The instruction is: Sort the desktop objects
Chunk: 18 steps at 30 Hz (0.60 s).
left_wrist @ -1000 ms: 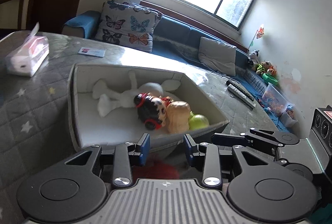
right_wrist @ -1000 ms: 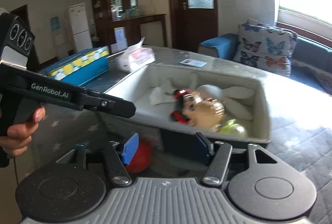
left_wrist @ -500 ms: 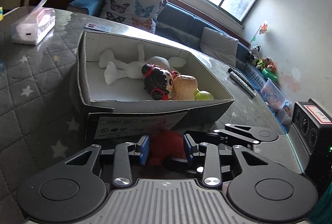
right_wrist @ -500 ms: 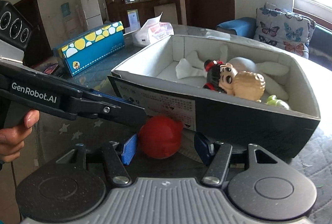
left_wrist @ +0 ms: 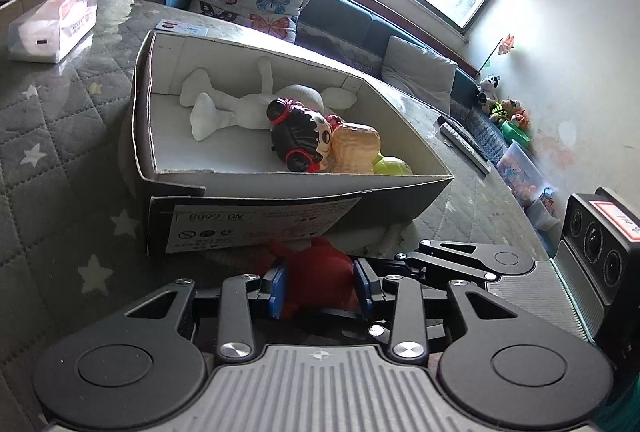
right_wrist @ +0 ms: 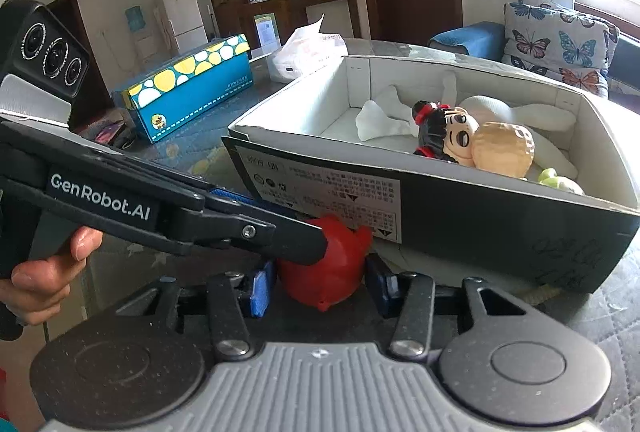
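The table [left_wrist: 48, 135] has a grey cover with little stars on it. On it sits a big open box [left_wrist: 248, 207] made of card, white inside and dark outside, with a label on its near wall.

Inside the box lies a white soft toy [left_wrist: 224, 103] with long legs. In front of it is a doll head [left_wrist: 300, 135] with black hair and red ties. A tan toy [left_wrist: 356, 147] leans against the doll head, and a green ball [left_wrist: 394, 165] is tucked in the corner beside it.

Behind the box, well apart from it, is a blue box with yellow spots [right_wrist: 188, 83]. A pack of tissues [left_wrist: 52, 27] stands near the far end of the table.

The red toy [right_wrist: 328, 264] sits on the table, just in front of the box and touching its near wall.

The right gripper [right_wrist: 320, 284] has just been closing, with the red toy between its blue pads. The pads look right up against the toy's sides, but I cannot tell if they press on it.

The left gripper [left_wrist: 320, 284] comes in from the other side. Its pads [left_wrist: 278, 286] sit on both sides of the same red toy. I cannot tell if they squeeze it. A hand [right_wrist: 44, 272] holds its handle.
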Each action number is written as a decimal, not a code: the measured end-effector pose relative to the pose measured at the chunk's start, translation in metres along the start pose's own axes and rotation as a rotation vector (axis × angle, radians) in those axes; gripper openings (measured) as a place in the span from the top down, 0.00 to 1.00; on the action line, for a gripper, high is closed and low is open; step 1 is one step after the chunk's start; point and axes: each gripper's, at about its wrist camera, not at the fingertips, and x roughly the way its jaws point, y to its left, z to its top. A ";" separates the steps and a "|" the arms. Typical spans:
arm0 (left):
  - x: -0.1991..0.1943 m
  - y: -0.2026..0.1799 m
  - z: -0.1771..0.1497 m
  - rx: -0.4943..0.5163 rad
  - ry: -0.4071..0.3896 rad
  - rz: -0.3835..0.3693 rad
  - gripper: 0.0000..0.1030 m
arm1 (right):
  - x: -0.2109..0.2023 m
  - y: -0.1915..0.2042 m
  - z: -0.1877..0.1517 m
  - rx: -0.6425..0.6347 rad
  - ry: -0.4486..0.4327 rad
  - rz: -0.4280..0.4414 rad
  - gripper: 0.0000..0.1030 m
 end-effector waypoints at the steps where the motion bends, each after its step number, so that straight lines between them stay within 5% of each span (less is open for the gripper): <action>1: -0.001 -0.001 0.000 -0.001 0.001 -0.005 0.64 | -0.002 0.001 -0.001 -0.001 -0.002 -0.002 0.53; 9: -0.026 -0.031 0.008 0.063 -0.073 -0.044 0.64 | -0.042 0.008 0.005 -0.031 -0.081 -0.030 0.53; 18: -0.030 -0.039 0.062 0.123 -0.183 -0.014 0.63 | -0.049 -0.004 0.063 -0.066 -0.177 -0.067 0.53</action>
